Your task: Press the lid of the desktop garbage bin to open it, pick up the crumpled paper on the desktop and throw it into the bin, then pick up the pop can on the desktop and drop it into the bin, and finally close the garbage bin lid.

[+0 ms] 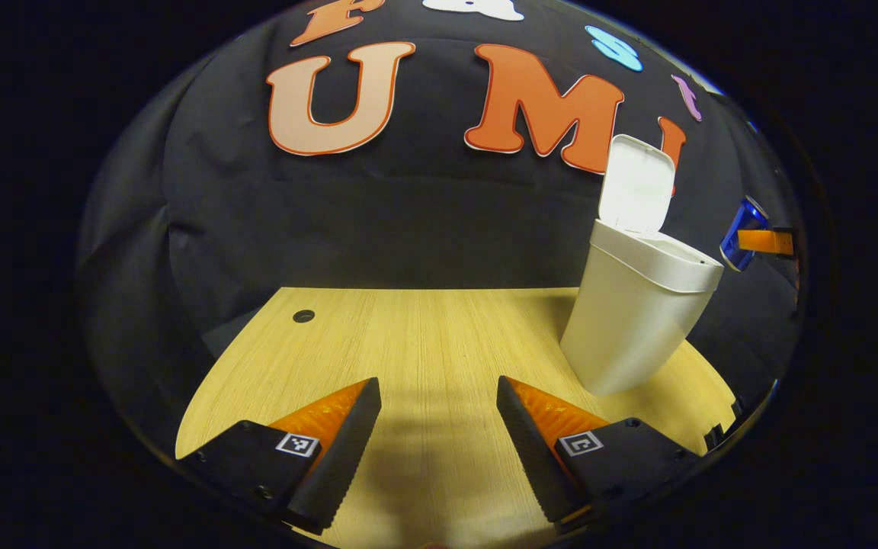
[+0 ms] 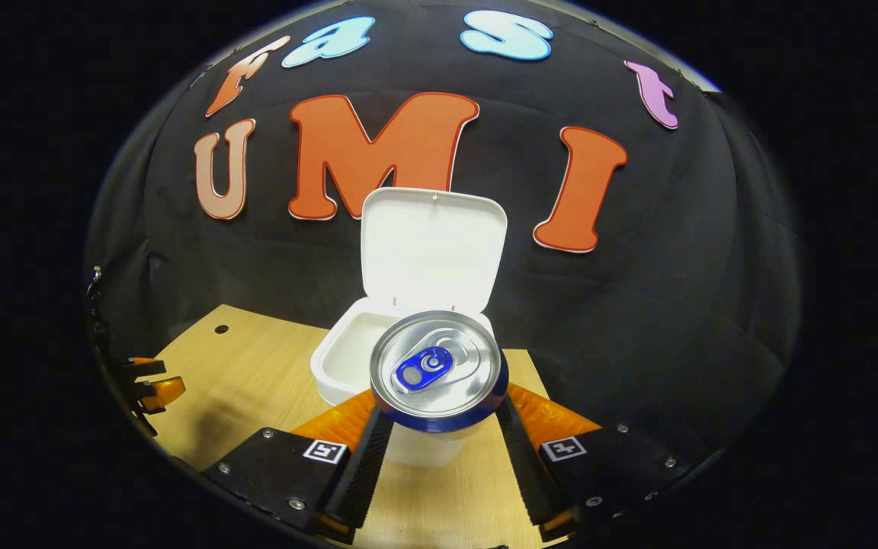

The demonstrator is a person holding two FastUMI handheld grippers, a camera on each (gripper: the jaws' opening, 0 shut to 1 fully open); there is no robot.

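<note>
Can over open bin.
Our right gripper point(image 2: 439, 427) clamps the pop can point(image 2: 439, 371) before the bin point(image 2: 347, 358), lid point(image 2: 433, 248) upright; our left gripper point(image 1: 439, 427) idles, jaws apart, clear.

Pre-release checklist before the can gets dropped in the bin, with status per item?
1. Lid open: ok, it stands upright behind the opening.
2. Can gripped: ok, right gripper has both jaws against its sides.
3. Can over the bin opening: cannot tell. In the right gripper view it overlaps the opening; in the left gripper view the can sits beside the rim, off to one side.
4. Left gripper out of the way: ok, open and low over the table, apart from the bin.
5. Paper already in the bin: cannot tell, the inside is hidden.
</note>
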